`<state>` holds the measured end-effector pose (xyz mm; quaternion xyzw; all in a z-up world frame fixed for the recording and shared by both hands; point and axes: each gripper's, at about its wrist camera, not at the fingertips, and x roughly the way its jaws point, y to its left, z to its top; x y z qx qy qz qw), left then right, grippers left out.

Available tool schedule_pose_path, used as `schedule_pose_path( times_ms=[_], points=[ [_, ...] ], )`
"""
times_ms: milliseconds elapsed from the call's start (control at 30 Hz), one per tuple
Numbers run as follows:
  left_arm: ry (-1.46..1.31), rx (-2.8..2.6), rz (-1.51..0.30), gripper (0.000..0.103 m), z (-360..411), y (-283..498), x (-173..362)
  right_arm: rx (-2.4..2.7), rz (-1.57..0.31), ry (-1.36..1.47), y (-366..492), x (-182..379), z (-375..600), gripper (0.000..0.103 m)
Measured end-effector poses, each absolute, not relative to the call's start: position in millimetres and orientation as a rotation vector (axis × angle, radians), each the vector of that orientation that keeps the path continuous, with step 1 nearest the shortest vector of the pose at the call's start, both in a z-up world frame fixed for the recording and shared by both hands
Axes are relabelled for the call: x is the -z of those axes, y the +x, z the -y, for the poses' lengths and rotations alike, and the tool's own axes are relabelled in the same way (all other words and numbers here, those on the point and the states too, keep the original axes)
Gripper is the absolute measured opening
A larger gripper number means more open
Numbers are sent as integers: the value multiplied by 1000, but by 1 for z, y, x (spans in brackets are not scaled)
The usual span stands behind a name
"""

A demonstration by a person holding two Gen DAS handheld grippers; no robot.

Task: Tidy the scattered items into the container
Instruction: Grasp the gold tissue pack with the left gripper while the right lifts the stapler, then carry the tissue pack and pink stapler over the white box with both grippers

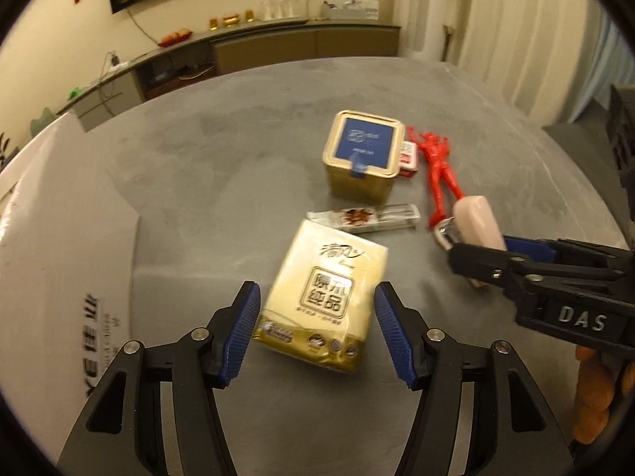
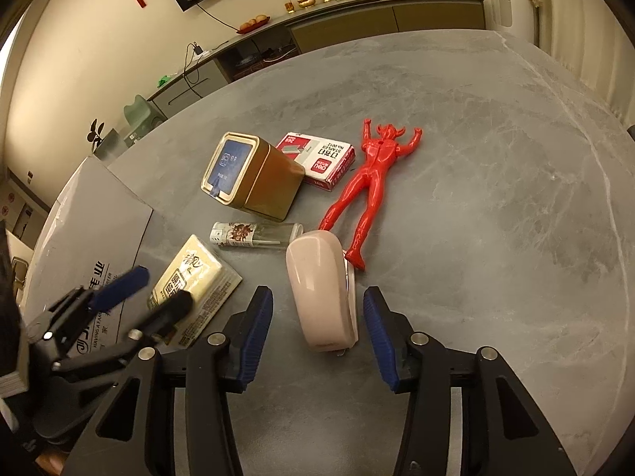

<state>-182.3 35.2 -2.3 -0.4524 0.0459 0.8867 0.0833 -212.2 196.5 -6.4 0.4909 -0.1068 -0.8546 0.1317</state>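
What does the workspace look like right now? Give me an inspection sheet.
Surface: grey stone-look table, dry, no spills seen.
Job's things: tissue pack, lighter, gold tin, staple box, red figure, pink stapler, all loose on the table; cardboard box at the left edge.
Clutter: nothing seen.
Grippers: left claw open around the tissue pack; right claw open around the stapler; whether the pads touch, cannot tell.
Cables: wall cable by the sideboard; none on the table.
Surroundings: sideboard with ornaments, curtains.
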Motion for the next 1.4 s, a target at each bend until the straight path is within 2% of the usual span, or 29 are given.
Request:
schedule_pose_path(
  times_ms=[133,233,300,333,367,467,733,1067,1400],
  points=[
    [-1393,-2612,-179,64,-46,-189,19,2488,300,1426,-213,7,-196,50],
    [-1411,-2625,-96,63,-43,-195,19,2494,287,1417,-214,7,-194,49],
    [-1427,-2619,-49,61,-40,-196,18,2504,271,1404,-213,5,-193,33],
    [-1431,-2625,-27,54,-37,-195,17,2507,268,1401,-213,4,-193,29],
    [-1437,-2631,-4,54,-35,-194,16,2508,268,1396,-212,3,-193,26],
    [-1443,-2640,83,54,-26,-189,10,2498,281,1389,-210,-1,-193,26],
    [-1387,-2697,136,54,-17,-161,-23,2462,335,1333,-199,-16,-190,26],
    [-1332,-2800,73,54,-18,-126,-67,2422,369,1248,-183,-39,-181,26],
    [-1288,-2860,113,54,-3,-95,-98,2413,313,1130,-156,-68,-160,26]
  ],
)
